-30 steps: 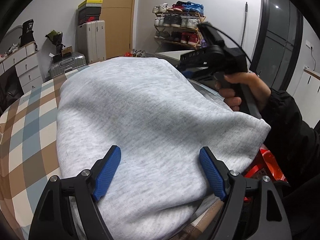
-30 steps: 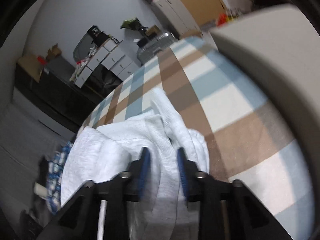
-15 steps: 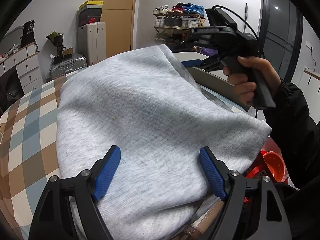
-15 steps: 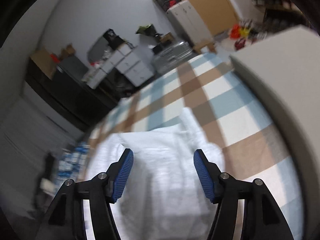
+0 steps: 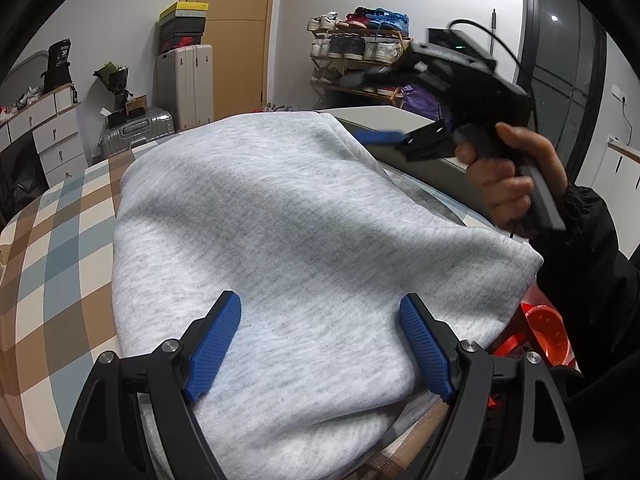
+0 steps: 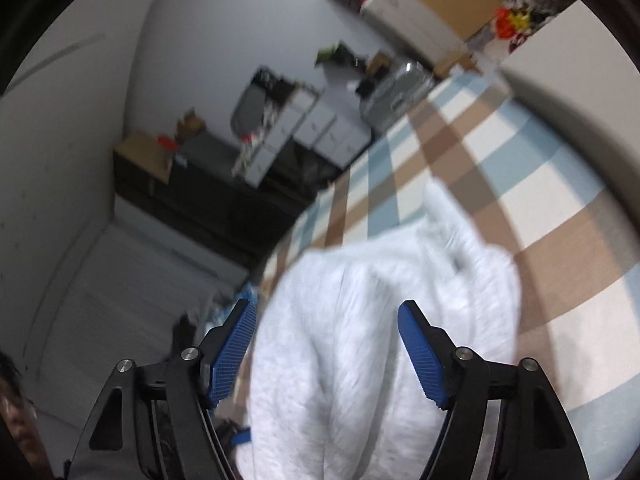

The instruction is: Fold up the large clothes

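Note:
A large light-grey sweatshirt (image 5: pixel 288 240) lies folded in a thick bundle on the blue, brown and white checked bedsheet (image 5: pixel 52 248). My left gripper (image 5: pixel 320 304) hovers open over the bundle's near end, its blue pads clear of the cloth. My right gripper (image 6: pixel 326 308) is lifted above the sweatshirt (image 6: pixel 384 320); its jaws are opening, with the cloth below them and nothing pinched. In the left wrist view a hand (image 5: pixel 508 184) holds that gripper at the right, one blue finger (image 5: pixel 380 135) just past the bundle's far right edge.
A white-topped grey ledge (image 5: pixel 384 114) runs along the bed's right side. A red perforated basket (image 5: pixel 548 332) sits low at the right. Beyond the bed stand a silver suitcase (image 5: pixel 136 132), white drawers (image 5: pixel 52 136) and a shoe rack (image 5: pixel 360 52).
The right gripper let go of the fold it pinched, spread its jaws and rose off the sweatshirt. The lifted far corner sank back flat. The left gripper stayed still.

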`<state>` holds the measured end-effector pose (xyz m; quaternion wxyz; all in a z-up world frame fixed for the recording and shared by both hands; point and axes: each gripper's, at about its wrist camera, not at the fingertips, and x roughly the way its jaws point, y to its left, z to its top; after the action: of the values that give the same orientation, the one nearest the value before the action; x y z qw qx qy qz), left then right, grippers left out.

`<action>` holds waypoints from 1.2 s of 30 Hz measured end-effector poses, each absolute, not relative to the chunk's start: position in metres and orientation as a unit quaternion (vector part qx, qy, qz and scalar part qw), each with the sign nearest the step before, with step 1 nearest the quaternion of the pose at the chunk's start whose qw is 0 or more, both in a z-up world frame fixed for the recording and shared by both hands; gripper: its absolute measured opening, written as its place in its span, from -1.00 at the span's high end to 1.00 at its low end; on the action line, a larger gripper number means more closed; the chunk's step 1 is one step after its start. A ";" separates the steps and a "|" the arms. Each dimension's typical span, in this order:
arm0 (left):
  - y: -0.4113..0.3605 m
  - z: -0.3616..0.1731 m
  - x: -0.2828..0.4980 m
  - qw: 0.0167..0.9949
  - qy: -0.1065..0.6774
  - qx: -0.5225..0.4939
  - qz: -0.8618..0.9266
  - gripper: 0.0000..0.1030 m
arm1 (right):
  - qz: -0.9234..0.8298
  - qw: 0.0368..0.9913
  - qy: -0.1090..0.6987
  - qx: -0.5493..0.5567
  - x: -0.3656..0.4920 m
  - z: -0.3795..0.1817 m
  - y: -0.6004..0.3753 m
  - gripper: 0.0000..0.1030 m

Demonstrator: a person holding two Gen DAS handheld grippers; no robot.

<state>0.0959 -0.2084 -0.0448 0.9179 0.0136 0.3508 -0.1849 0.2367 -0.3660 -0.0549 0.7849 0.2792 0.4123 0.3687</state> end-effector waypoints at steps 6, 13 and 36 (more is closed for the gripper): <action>-0.207 -0.045 0.096 0.919 0.350 0.012 -0.184 -0.51 | 0.371 0.814 0.398 0.205 0.238 -0.049 -0.327 0.79; -0.204 -0.046 0.097 0.918 0.347 0.000 -0.194 -0.51 | 0.332 0.860 0.378 0.081 0.242 -0.036 -0.317 0.85; -0.205 -0.046 0.096 0.919 0.347 0.011 -0.187 -0.52 | 0.311 0.852 0.412 -0.083 0.166 -0.045 -0.245 -0.18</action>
<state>0.0961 -0.2050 -0.0462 0.9192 0.0115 0.3466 -0.1867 0.1661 -0.2454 -0.0450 0.8523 -0.0833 0.4123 0.3109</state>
